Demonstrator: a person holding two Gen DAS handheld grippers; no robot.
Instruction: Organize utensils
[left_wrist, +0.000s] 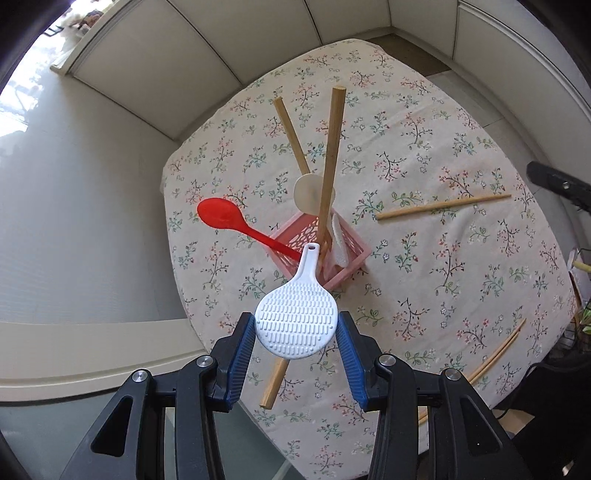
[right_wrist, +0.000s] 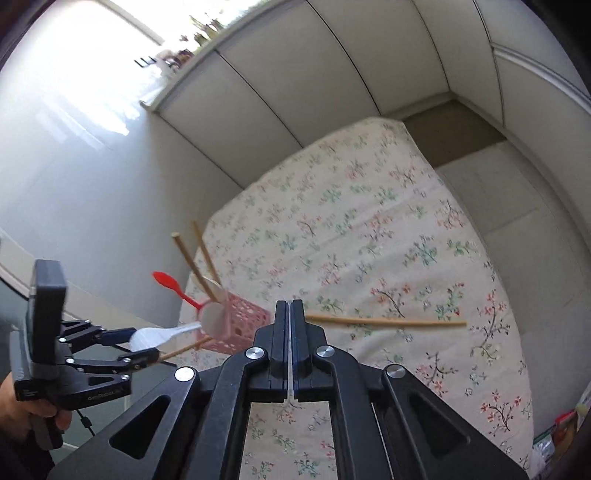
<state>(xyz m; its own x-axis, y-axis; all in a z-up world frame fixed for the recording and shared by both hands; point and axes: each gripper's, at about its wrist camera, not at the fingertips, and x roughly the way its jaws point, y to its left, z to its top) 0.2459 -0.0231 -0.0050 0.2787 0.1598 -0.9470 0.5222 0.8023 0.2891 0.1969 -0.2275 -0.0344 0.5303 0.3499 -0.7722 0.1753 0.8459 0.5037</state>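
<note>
My left gripper (left_wrist: 296, 328) is shut on a white rice paddle (left_wrist: 297, 321), gripping its round head, with the handle tip pointing down at a pink perforated holder (left_wrist: 354, 245). The holder stands on the floral tablecloth and holds a red spoon (left_wrist: 221, 216), a pale spoon (left_wrist: 308, 194) and two wooden sticks (left_wrist: 332, 155). My right gripper (right_wrist: 290, 314) is shut and empty, to the right of the holder (right_wrist: 242, 326). It sees the left gripper (right_wrist: 138, 345) with the paddle (right_wrist: 159, 336).
A wooden stick (left_wrist: 443, 206) lies on the cloth right of the holder, another (left_wrist: 275, 382) lies under my left gripper, and a pair of chopsticks (left_wrist: 495, 354) lies near the table's right edge. White cabinets stand behind the table (left_wrist: 461, 280).
</note>
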